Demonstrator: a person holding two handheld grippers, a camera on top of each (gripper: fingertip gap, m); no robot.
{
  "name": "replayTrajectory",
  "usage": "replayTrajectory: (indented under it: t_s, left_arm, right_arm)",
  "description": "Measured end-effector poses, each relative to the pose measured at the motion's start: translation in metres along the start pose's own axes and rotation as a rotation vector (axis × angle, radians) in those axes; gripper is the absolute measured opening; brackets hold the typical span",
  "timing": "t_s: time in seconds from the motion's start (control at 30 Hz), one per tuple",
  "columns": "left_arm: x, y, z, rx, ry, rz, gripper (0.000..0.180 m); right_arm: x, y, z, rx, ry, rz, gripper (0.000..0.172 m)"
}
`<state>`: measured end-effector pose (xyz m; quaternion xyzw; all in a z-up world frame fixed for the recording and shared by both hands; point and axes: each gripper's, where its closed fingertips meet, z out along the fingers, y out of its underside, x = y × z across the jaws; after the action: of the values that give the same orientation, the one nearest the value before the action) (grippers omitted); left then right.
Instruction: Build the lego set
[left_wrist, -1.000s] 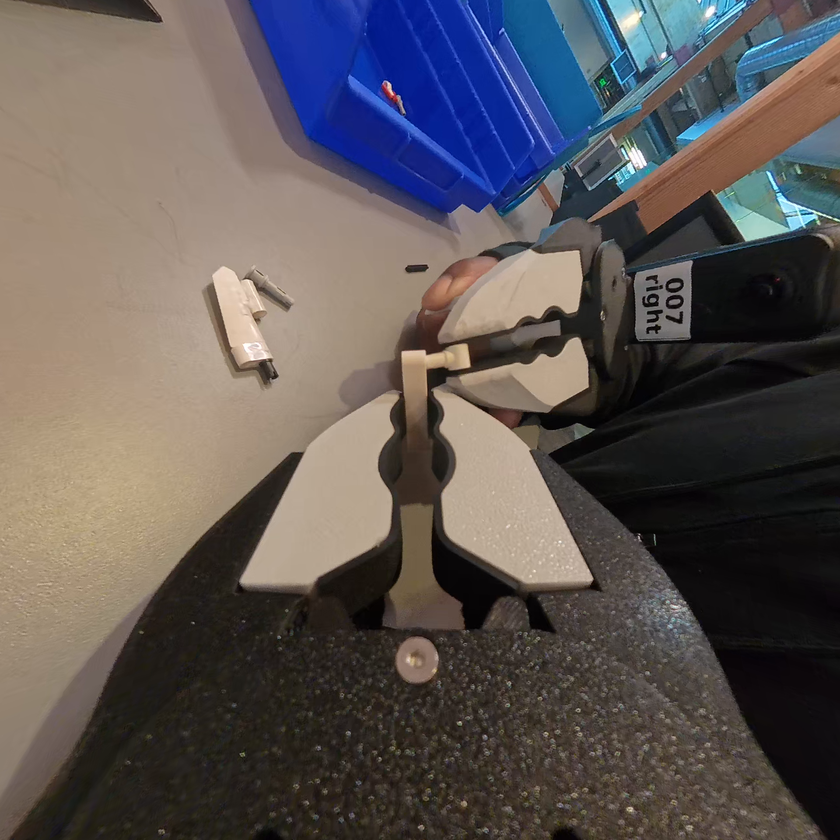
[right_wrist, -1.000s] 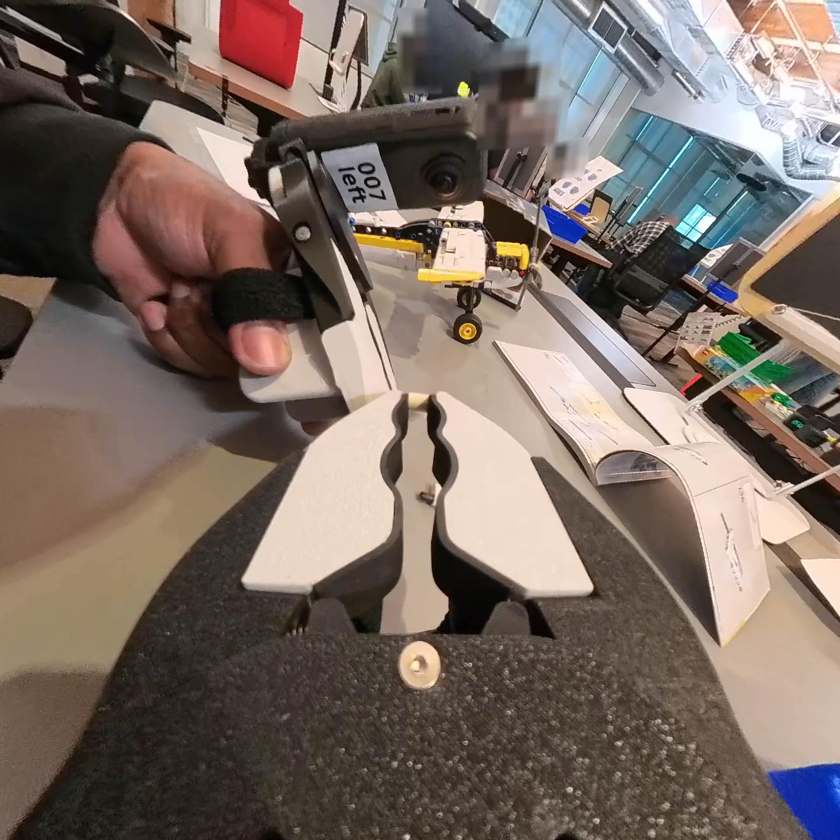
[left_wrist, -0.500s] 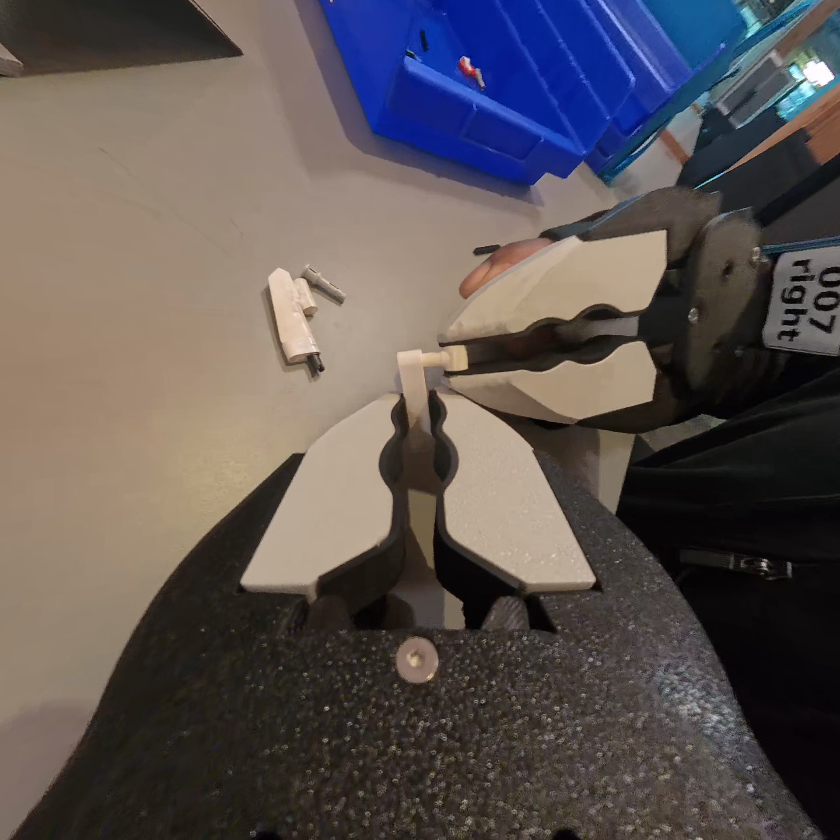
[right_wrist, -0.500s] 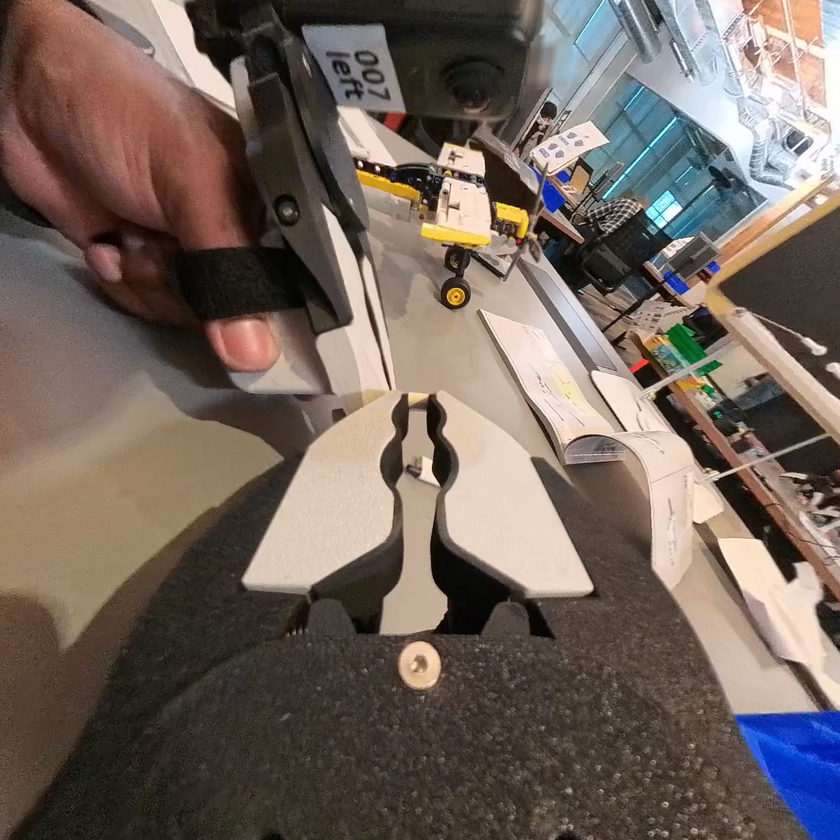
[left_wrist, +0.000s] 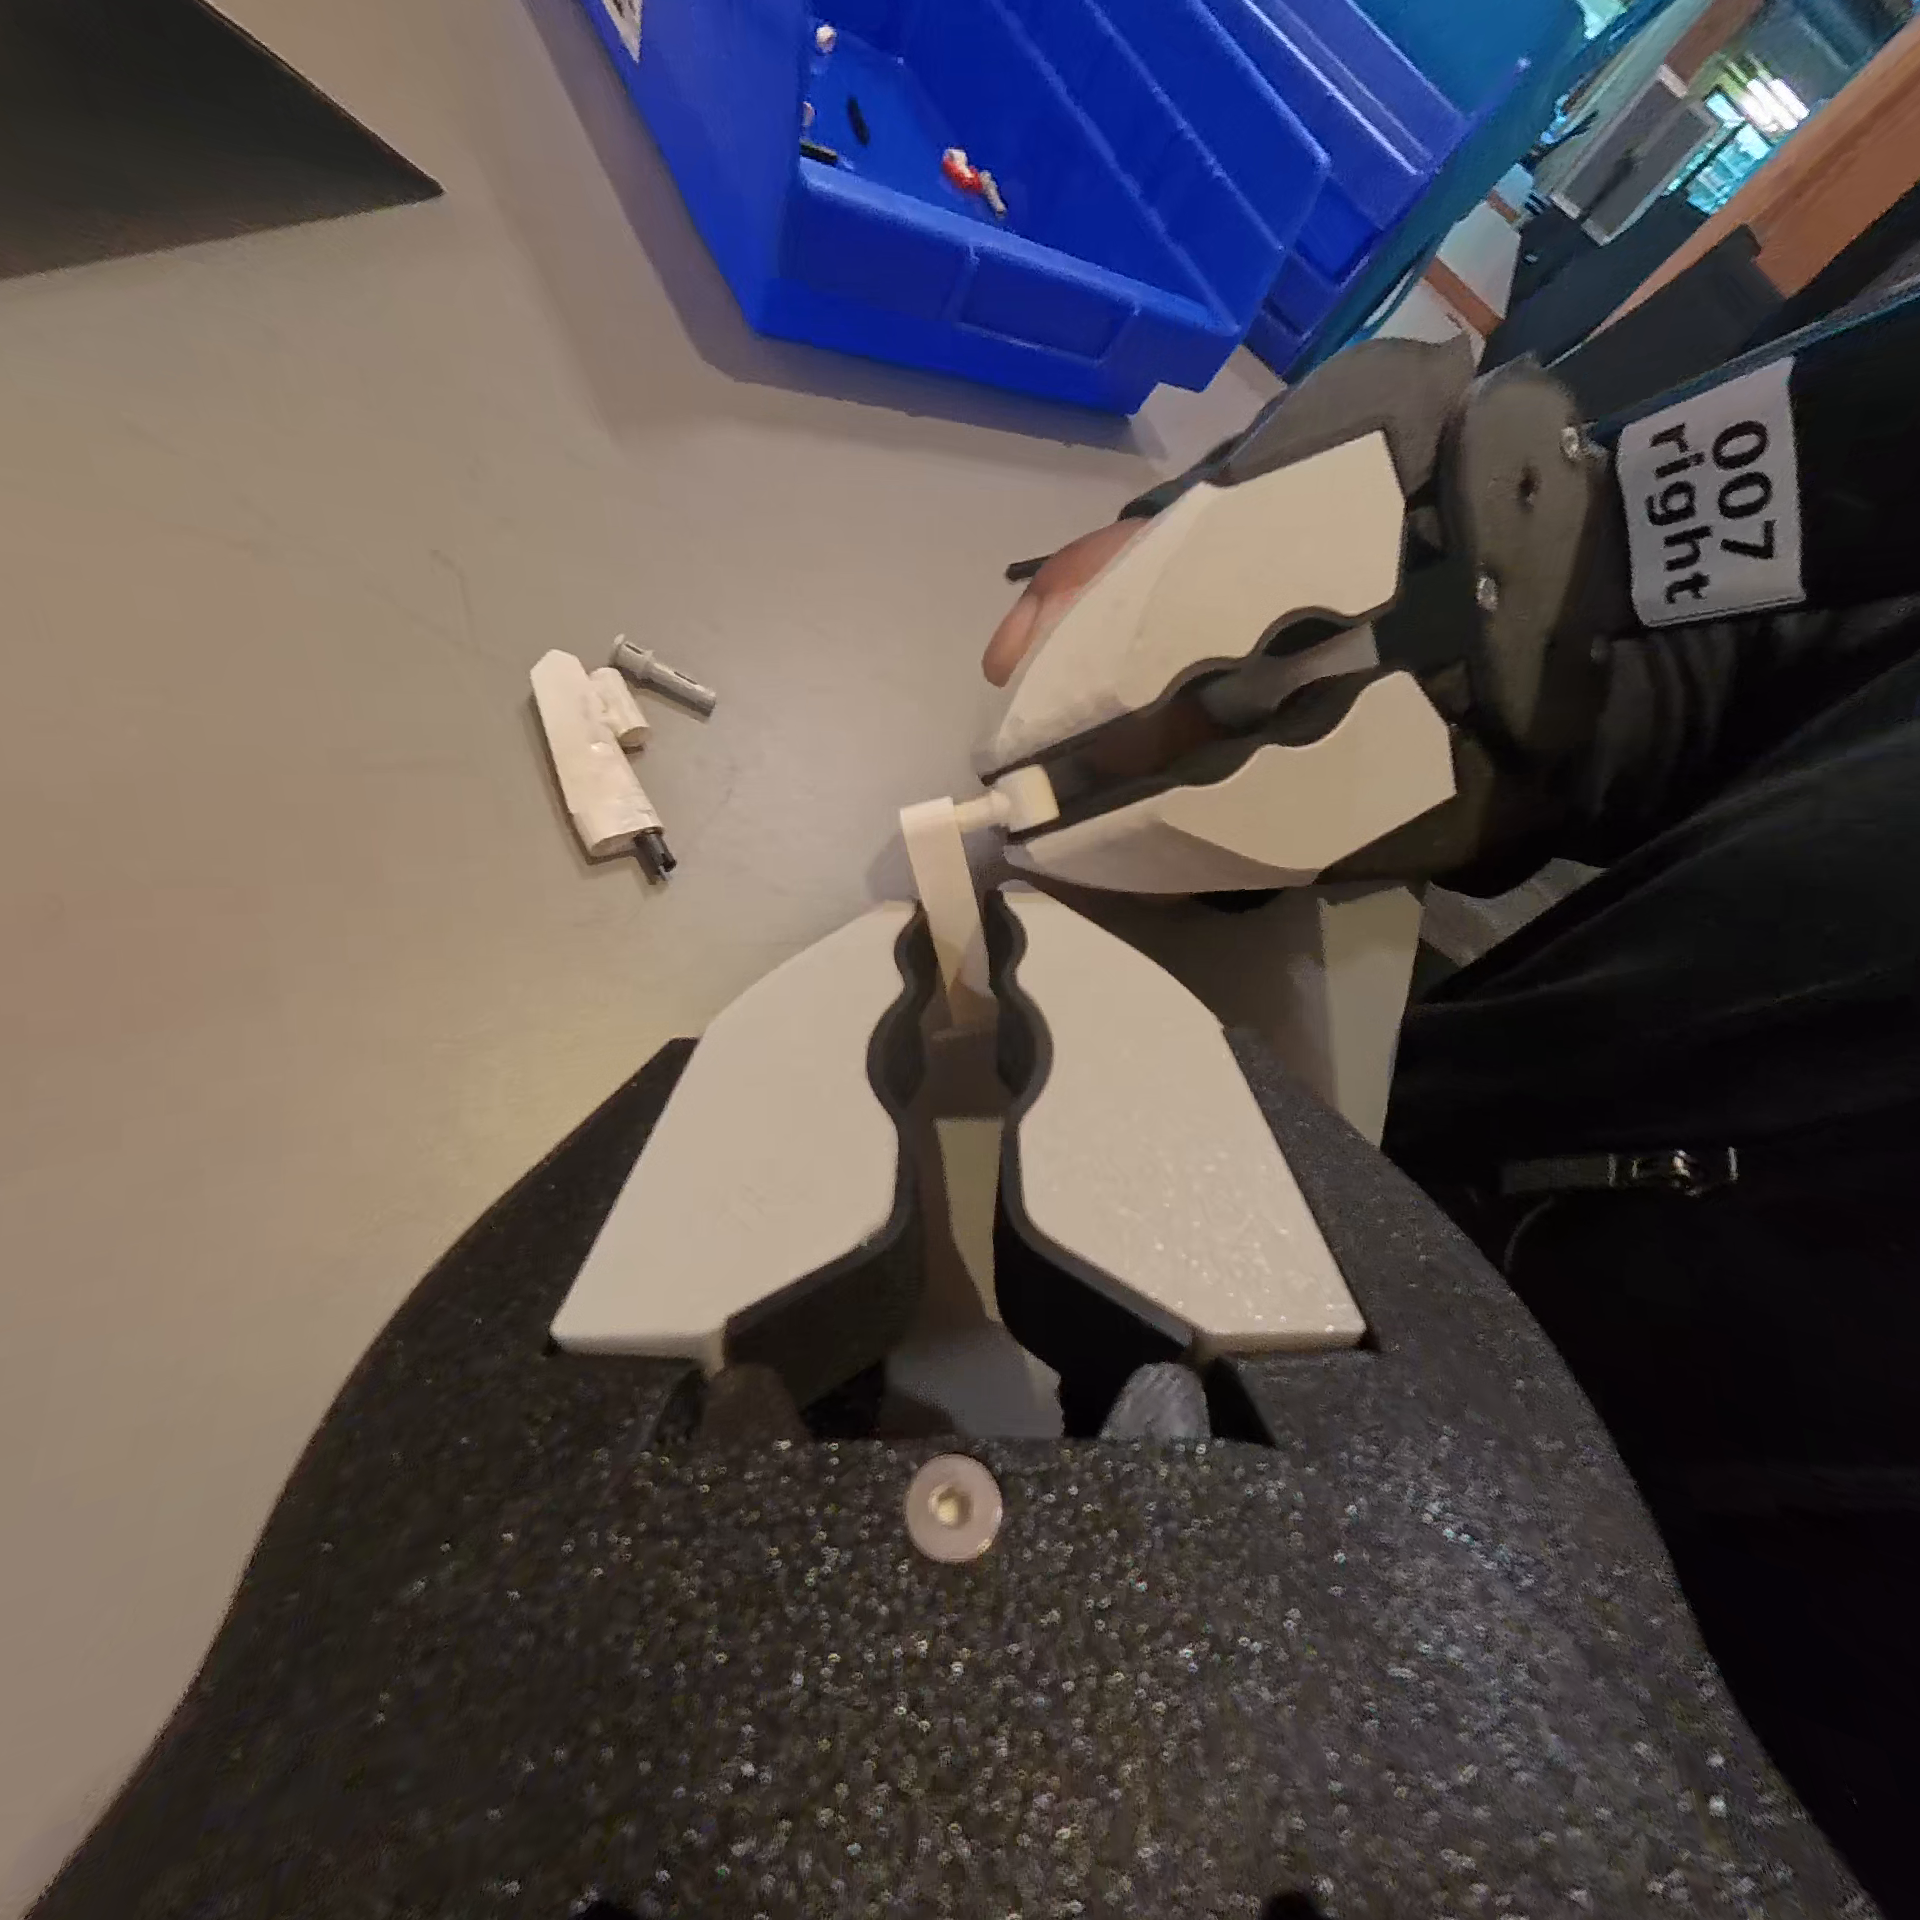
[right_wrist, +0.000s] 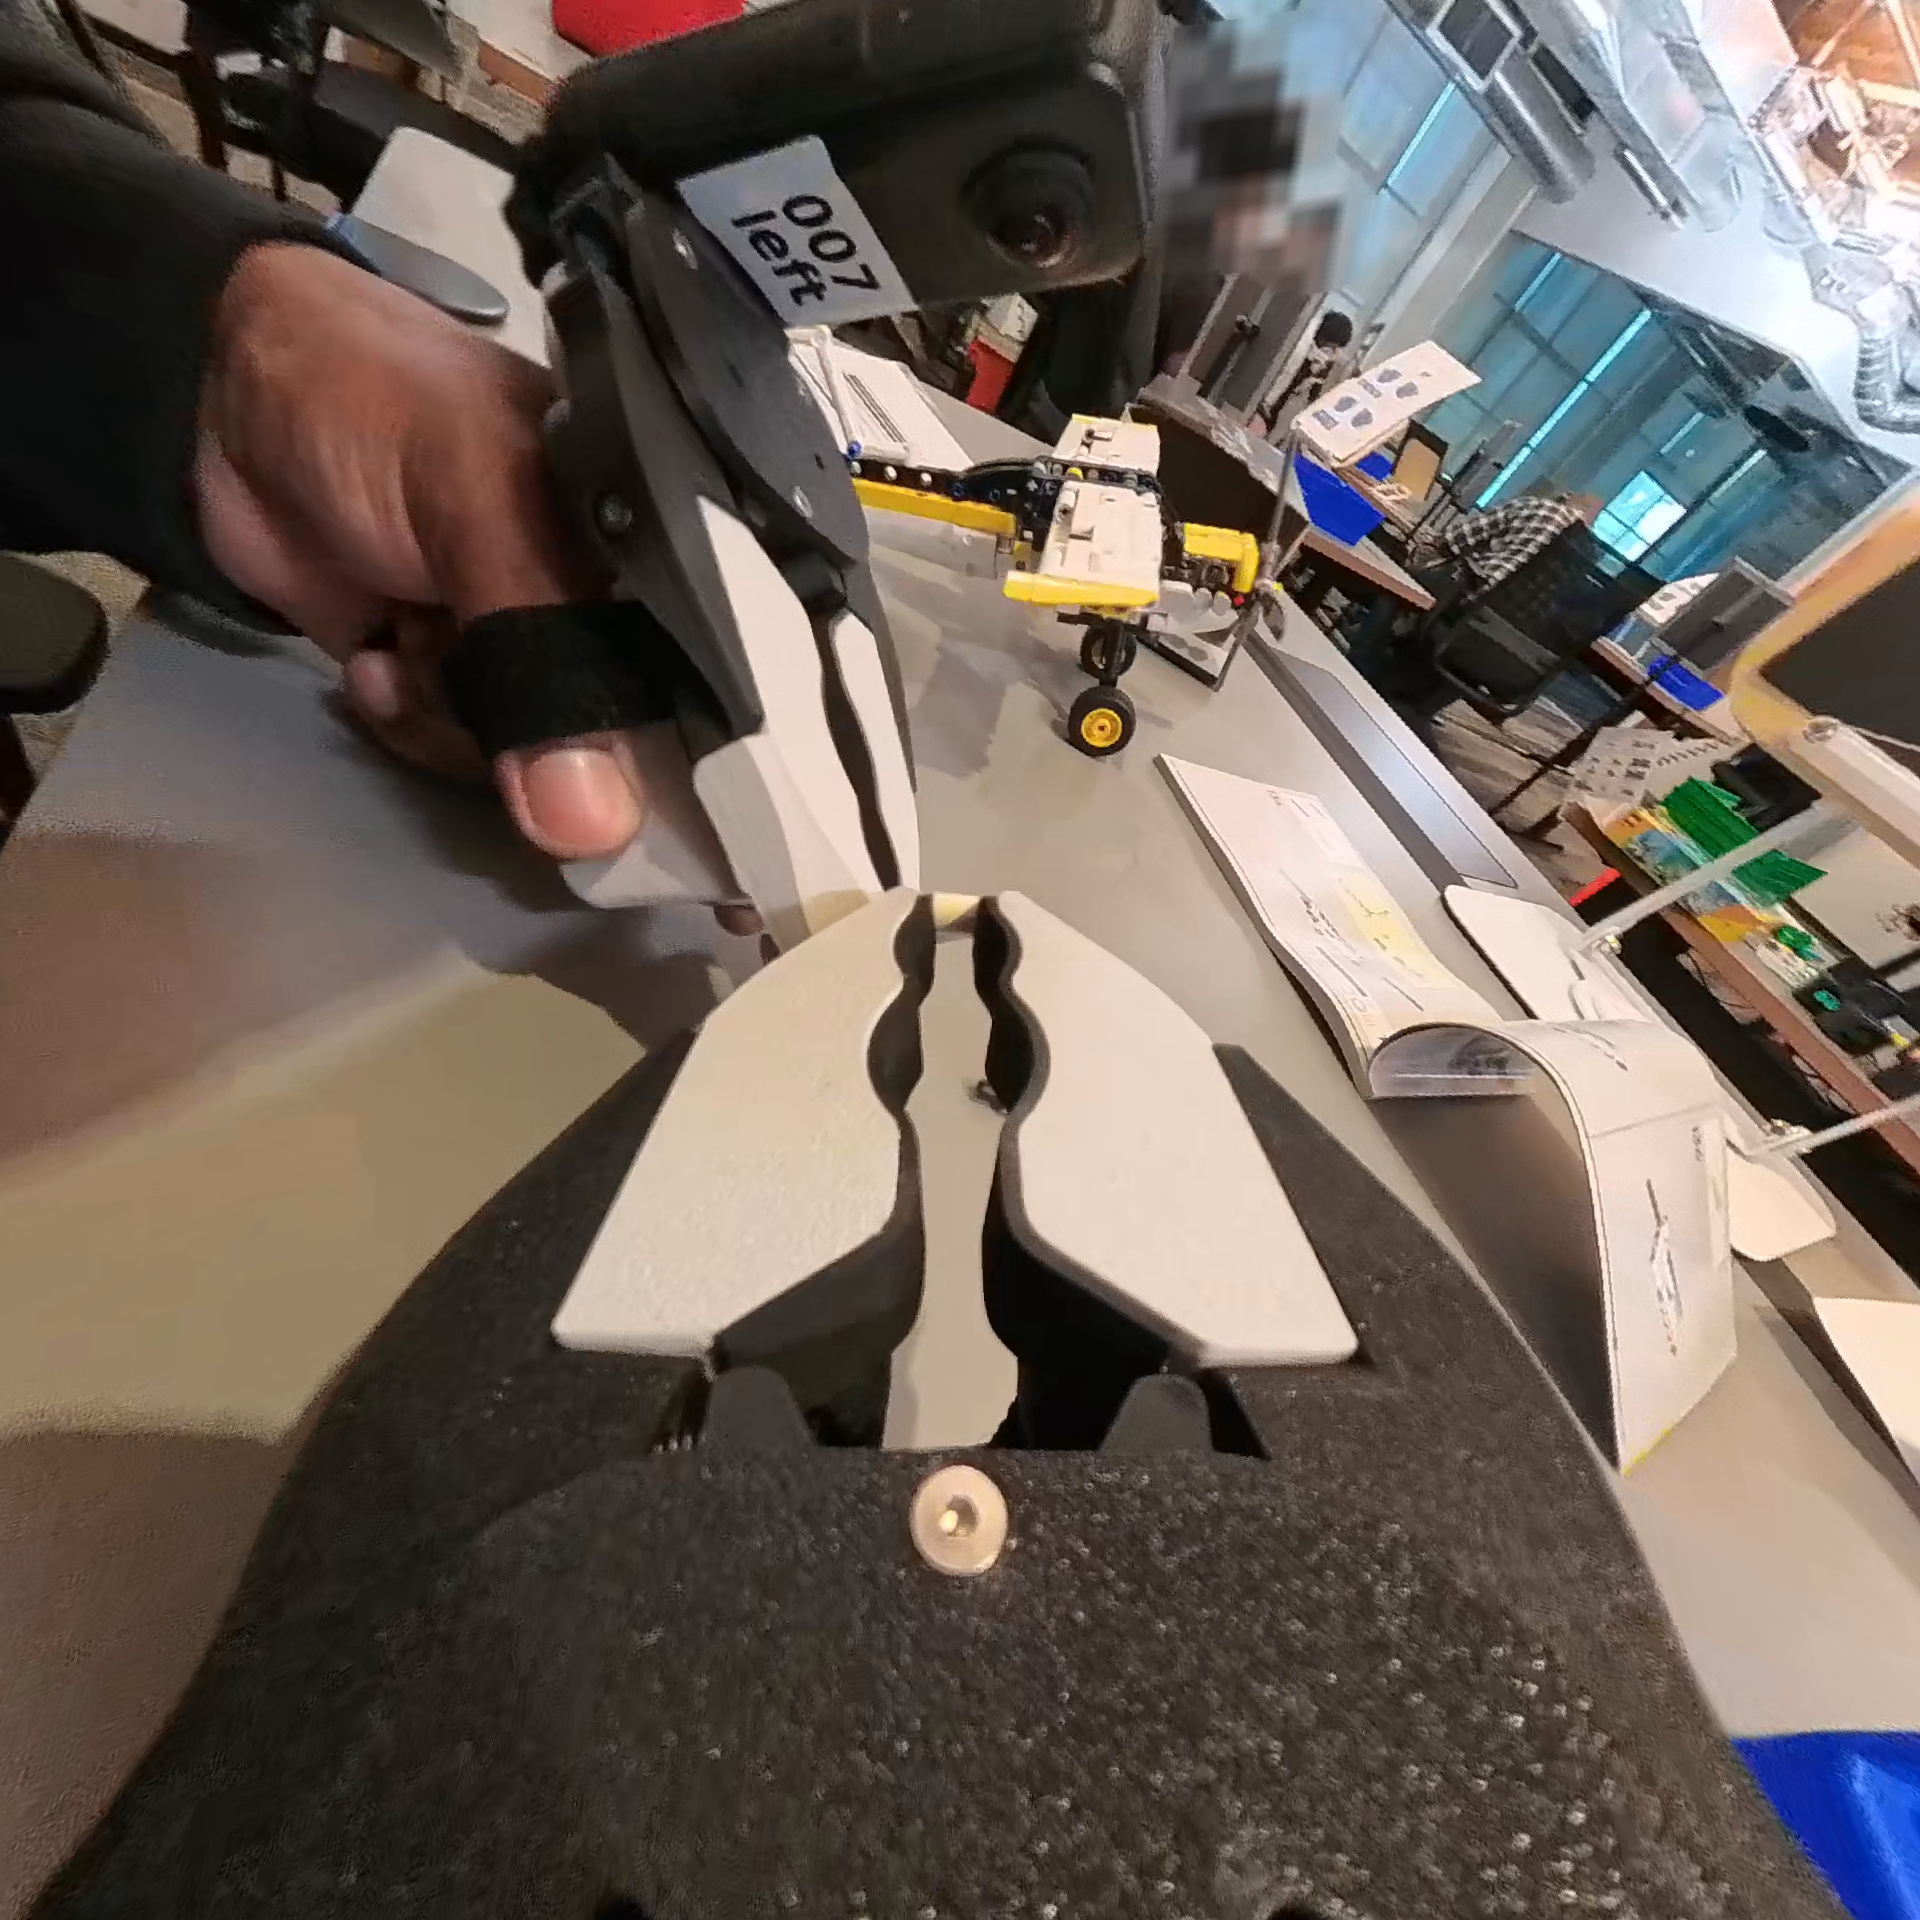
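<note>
Left gripper (left_wrist: 958, 925): its pale grey fingers are clamped on a flat cream-white plastic beam (left_wrist: 948, 894) that stands up out of the fingertips toward 12 o'clock. At the beam's upper end a short cream-white plastic peg (left_wrist: 1013, 808) juts out toward 3 o'clock.

Right gripper (left_wrist: 1013, 821): entering the left wrist view from 2 o'clock, its fingertips are closed on the far end of that peg; from its own view only a small cream patch (right_wrist: 954, 911) shows between the tips. A thumb (left_wrist: 1029, 623) lies behind its upper finger.

Surroundings: on the grey tabletop (left_wrist: 312, 623), at 10 o'clock from the beam and well apart from it, lies a white oblong plastic piece with a black pin (left_wrist: 592, 764), touched by a small grey plastic pin (left_wrist: 662, 673). Blue plastic bins (left_wrist: 987, 229) stand at 12 o'clock. From the right wrist view, a hand (right_wrist: 395, 540) holds the left gripper at 10 o'clock; a yellow-and-white brick-built aeroplane model (right_wrist: 1101, 540) stands at 12 o'clock, an open white instruction booklet (right_wrist: 1403, 997) at 3 o'clock.
</note>
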<state>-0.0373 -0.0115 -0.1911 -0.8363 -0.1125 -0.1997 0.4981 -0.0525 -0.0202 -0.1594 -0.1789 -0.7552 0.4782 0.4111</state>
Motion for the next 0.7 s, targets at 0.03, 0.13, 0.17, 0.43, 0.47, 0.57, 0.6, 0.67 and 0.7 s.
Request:
replayTrajectory:
  t_s: [0.03,0.13,0.17,0.43,0.47,0.57,0.6,0.67,0.7]
  left_arm:
    - [0.001,0.000,0.000,-0.005,0.015,-0.002,0.009]
    - [0.005,0.002,0.000,-0.029,0.062,-0.009,0.009]
    - [0.005,0.003,0.001,-0.037,0.064,-0.005,0.009]
    - [0.003,0.006,0.002,-0.068,0.055,0.022,0.009]
    - [0.002,0.006,0.002,-0.067,0.050,0.027,0.009]
    - [-0.002,0.005,0.003,-0.062,0.019,0.028,0.010]
    - [-0.002,0.005,0.003,-0.058,0.013,0.029,0.010]
    - [-0.004,0.004,0.003,-0.052,-0.013,0.040,0.010]
    - [-0.004,0.004,0.004,-0.051,-0.025,0.045,0.010]
  right_arm:
    - [-0.001,0.000,-0.001,0.006,-0.009,-0.012,0.008]
    - [-0.003,0.000,-0.003,0.023,-0.031,-0.061,0.008]
    - [-0.004,0.000,-0.004,0.028,-0.038,-0.069,0.008]
    - [-0.005,0.004,-0.003,0.025,-0.075,-0.085,0.008]
    - [-0.004,0.004,-0.003,0.023,-0.070,-0.081,0.008]
    - [-0.002,0.006,-0.001,0.000,-0.048,-0.068,0.008]
    - [-0.001,0.006,-0.001,-0.005,-0.042,-0.056,0.008]
    - [-0.001,0.006,0.000,-0.016,-0.035,-0.037,0.008]
    - [-0.001,0.006,0.000,-0.023,-0.029,-0.030,0.008]
